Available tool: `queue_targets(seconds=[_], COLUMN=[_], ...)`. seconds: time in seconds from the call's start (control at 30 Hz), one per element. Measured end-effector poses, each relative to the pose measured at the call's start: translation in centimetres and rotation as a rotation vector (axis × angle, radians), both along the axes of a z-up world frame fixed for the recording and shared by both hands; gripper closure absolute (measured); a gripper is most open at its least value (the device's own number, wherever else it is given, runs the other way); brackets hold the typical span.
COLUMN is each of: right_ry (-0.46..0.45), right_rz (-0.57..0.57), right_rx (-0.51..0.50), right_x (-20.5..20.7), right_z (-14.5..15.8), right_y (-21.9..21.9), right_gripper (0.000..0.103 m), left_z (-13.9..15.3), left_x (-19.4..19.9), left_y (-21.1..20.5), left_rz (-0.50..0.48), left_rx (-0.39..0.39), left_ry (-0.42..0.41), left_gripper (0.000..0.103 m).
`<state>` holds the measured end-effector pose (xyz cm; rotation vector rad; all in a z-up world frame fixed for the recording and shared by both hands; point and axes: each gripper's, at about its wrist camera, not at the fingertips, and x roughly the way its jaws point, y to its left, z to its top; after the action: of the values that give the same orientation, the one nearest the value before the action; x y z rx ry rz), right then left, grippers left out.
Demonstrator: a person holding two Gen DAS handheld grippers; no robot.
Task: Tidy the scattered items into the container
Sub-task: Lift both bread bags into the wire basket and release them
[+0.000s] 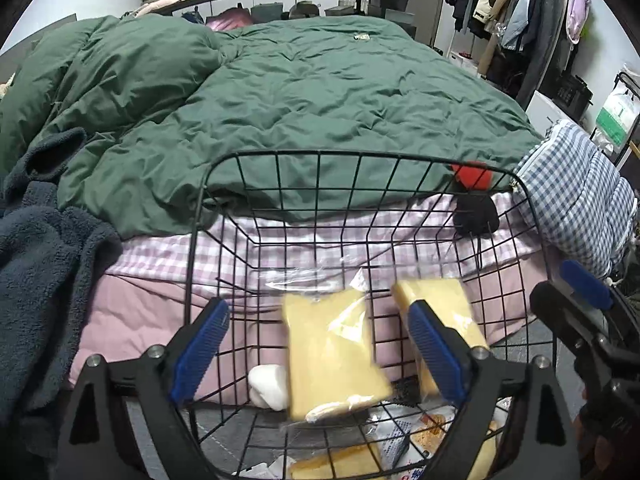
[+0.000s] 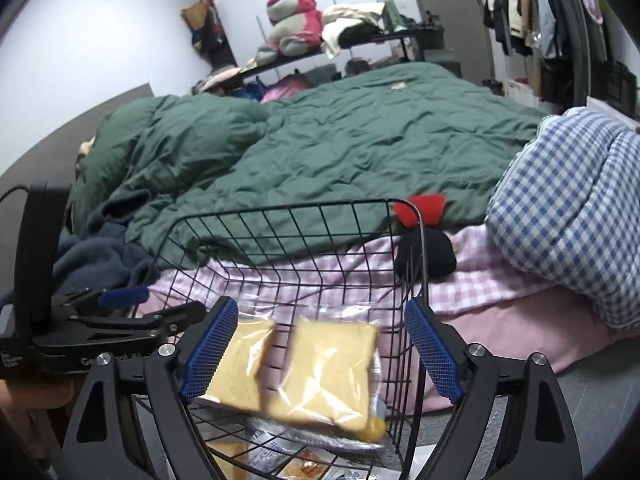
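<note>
A black wire basket stands by the bed. Two wrapped bread slices are blurred in the air inside it, between the fingers of both grippers, touching neither. The second slice is beside the first. My left gripper is open over the basket. My right gripper is open over it too, and it shows at the right edge of the left wrist view. More packaged snacks and a white object lie on the basket's bottom.
The bed has a green duvet, a pink checked sheet, a blue checked quilt and a dark fleece. A red-and-black plush lies behind the basket. A clothes rack stands at right.
</note>
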<state>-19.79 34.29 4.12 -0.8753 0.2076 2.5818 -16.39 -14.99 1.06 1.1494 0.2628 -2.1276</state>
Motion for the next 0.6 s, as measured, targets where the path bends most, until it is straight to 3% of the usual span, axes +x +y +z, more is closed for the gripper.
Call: queue_targets(seconds=[0.37, 0.5, 0.6], right_ry=[-0.011, -0.063, -0.092], right_rz=[-0.016, -0.014, -0.019], right_rx=[-0.042, 0.028, 0.006], right_x=[5.0, 7.4, 9.3], right_z=[-0.1, -0.9, -2.0], right_y=[-1.4, -3.0, -3.7], right_gripper=[0.015, 0.015, 0.015], left_z=[1.5, 0.8, 0.4], left_x=[5.7, 8.5, 10.1], left_y=[2.8, 3.9, 4.9], left_rz=[0.028, 0.046, 0.055], left_rx=[0.007, 0.045, 0.059], left_ry=[0.018, 0.019, 0.025], left_gripper=[0.013, 0.013, 0.013])
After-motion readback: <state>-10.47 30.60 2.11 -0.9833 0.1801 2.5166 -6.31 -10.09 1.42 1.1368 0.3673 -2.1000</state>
